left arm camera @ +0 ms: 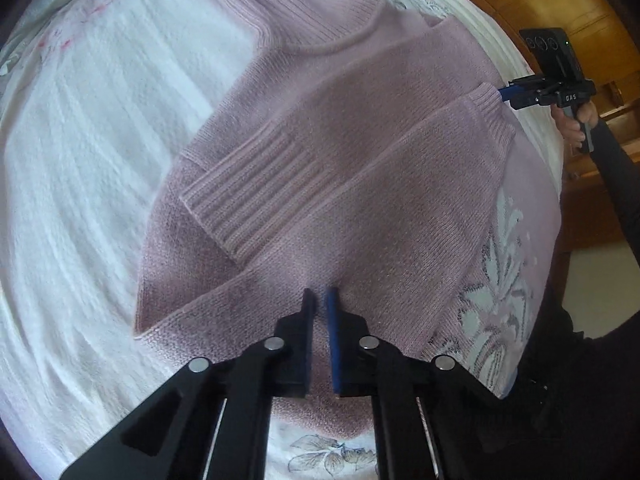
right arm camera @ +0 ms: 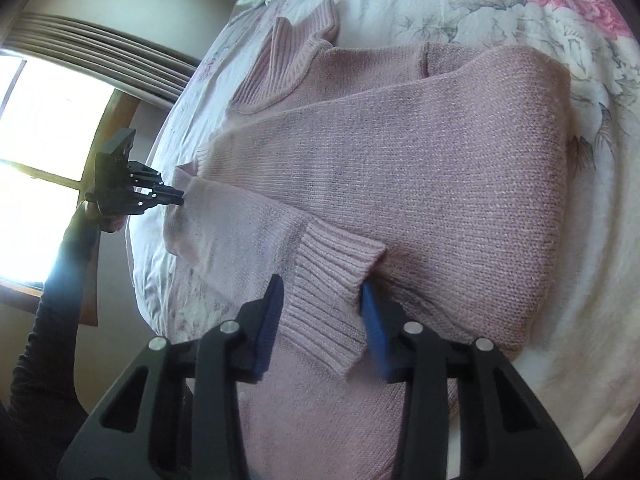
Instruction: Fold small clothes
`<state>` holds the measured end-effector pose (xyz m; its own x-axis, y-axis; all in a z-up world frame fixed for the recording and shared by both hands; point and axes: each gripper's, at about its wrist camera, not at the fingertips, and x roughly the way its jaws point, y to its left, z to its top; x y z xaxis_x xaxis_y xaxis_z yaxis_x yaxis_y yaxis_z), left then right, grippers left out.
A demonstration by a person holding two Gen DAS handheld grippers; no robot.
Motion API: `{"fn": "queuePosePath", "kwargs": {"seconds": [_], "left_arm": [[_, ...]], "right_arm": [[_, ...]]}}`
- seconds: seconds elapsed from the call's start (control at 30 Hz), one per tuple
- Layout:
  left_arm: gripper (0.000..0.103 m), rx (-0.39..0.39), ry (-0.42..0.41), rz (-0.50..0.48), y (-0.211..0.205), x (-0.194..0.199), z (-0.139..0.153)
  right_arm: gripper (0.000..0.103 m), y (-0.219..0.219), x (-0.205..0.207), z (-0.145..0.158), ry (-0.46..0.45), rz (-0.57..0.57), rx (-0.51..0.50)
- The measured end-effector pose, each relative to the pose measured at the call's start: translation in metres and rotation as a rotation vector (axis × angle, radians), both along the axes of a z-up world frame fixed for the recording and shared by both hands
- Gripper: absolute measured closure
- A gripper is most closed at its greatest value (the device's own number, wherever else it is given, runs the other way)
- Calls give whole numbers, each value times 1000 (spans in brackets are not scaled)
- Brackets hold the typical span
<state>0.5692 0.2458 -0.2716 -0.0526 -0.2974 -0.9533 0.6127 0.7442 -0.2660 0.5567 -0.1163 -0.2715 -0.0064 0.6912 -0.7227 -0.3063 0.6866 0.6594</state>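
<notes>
Pink knit fills both views: a sweater [left arm camera: 360, 168] lies flat on a white textured bedspread [left arm camera: 80, 160], both sleeves folded across its body. In the left wrist view, nearest the camera, the left gripper [left arm camera: 321, 294] rests on the near sleeve with its jaws drawn almost together, only a thin slot between them; whether knit is pinched in that slot cannot be told. Just beyond it the other sleeve's ribbed cuff [left arm camera: 248, 204] lies across the chest, and farther still the ribbed collar [left arm camera: 296, 8] points away toward the far edge of the bed. At far right the right gripper [left arm camera: 505, 94], held by a hand [left arm camera: 578, 124] in a dark sleeve, touches the near sleeve's cuff.

In the right wrist view, the right gripper [right arm camera: 322, 292] stands wide apart, its blue pads flanking that ribbed cuff [right arm camera: 332, 276] without clamping it. Farther left, the left gripper [right arm camera: 181, 197] meets the sweater's edge, in front of a bright window [right arm camera: 40, 140].
</notes>
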Motion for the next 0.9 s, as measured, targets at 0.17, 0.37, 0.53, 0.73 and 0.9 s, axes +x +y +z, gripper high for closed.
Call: {"fn": "queuePosePath", "kwargs": {"seconds": [0.17, 0.37, 0.53, 0.73, 0.9], "left_arm": [[99, -2, -50, 21, 3, -3, 16], [100, 74, -118, 6, 1, -2, 21], [48, 82, -168, -14, -3, 11, 16], [93, 124, -67, -44, -8, 19, -13], [96, 38, -121, 10, -1, 19, 23]], "right_arm": [[98, 6, 0, 15, -74, -13, -55], [61, 6, 0, 9, -58, -37, -110], [48, 9, 1, -8, -39, -56, -132], [93, 19, 4, -7, -48, -24, -132], [97, 14, 2, 26, -126, -47, -92]]}}
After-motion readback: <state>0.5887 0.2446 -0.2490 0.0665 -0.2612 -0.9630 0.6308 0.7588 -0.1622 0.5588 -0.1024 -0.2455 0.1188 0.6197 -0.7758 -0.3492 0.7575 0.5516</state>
